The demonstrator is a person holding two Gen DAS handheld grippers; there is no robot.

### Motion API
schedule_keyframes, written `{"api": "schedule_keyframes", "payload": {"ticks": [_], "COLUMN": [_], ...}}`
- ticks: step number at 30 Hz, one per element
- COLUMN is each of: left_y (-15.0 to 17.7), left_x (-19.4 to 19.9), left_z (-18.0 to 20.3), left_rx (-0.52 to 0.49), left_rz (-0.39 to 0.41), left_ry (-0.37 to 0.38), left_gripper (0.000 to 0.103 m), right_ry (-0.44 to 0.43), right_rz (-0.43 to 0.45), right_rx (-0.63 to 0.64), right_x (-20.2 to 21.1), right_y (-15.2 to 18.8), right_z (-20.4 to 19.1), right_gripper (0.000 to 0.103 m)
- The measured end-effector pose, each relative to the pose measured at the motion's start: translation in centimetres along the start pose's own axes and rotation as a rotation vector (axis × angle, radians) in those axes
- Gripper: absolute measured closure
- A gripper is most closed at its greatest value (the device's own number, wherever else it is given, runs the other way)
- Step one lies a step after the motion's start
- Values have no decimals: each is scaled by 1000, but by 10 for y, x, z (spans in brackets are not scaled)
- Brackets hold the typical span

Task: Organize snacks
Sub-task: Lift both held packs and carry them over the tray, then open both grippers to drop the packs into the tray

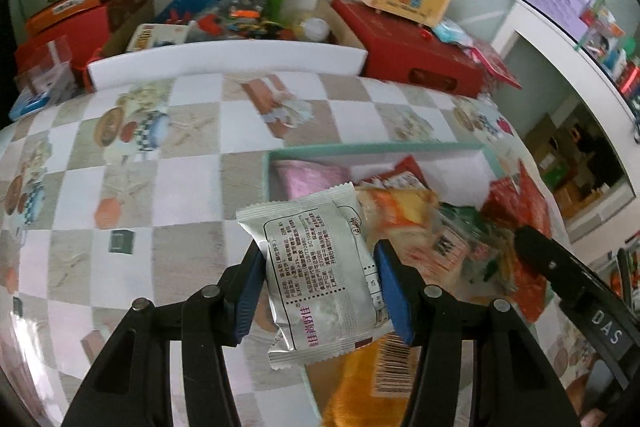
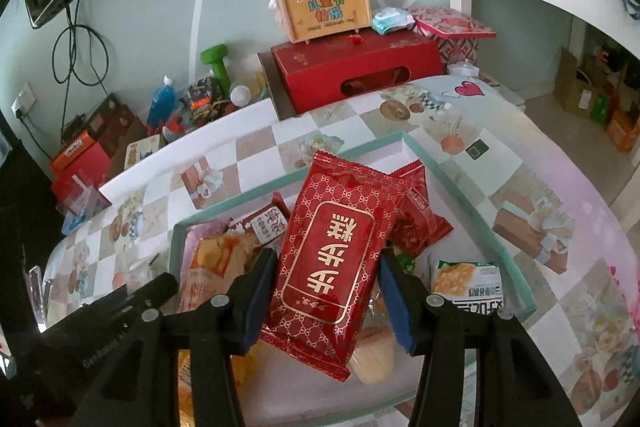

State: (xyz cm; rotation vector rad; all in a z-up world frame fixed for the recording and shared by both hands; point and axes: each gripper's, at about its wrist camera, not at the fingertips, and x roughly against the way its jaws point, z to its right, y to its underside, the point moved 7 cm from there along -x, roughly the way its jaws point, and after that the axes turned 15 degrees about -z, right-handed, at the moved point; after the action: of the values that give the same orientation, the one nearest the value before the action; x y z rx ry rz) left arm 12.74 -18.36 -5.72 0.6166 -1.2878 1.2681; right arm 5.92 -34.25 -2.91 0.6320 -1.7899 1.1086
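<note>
Covering the table, a checkered cloth (image 1: pixel 192 151) carries a mint-rimmed tray (image 2: pixel 472 187) piled with snack packets. Above the tray, the right gripper (image 2: pixel 328 291) is clamped on a red gold-patterned packet (image 2: pixel 332 263). At the tray's left edge, the left gripper (image 1: pixel 318 291) is clamped on a silver packet (image 1: pixel 320 267), printed back facing up.
</note>
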Motion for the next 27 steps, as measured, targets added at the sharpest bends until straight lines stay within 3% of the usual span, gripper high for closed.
{"api": "schedule_keyframes", "payload": {"ticks": [10, 21, 27], "left_y": [5, 5, 5], "left_x": [-15, -20, -16], "left_z": [22, 19, 18], "left_rx": [-52, -38, -32], "left_rz": [-38, -47, -48], "left_ry": [41, 45, 18], "left_gripper": [47, 46, 45], "right_ry": [12, 25, 44], "right_rz": [-37, -78, -76], "right_rx": [-8, 23, 46], "right_x": [-11, -22, -21], "right_y": [4, 7, 8], "right_z": [8, 2, -2], "right_gripper": [49, 47, 38]}}
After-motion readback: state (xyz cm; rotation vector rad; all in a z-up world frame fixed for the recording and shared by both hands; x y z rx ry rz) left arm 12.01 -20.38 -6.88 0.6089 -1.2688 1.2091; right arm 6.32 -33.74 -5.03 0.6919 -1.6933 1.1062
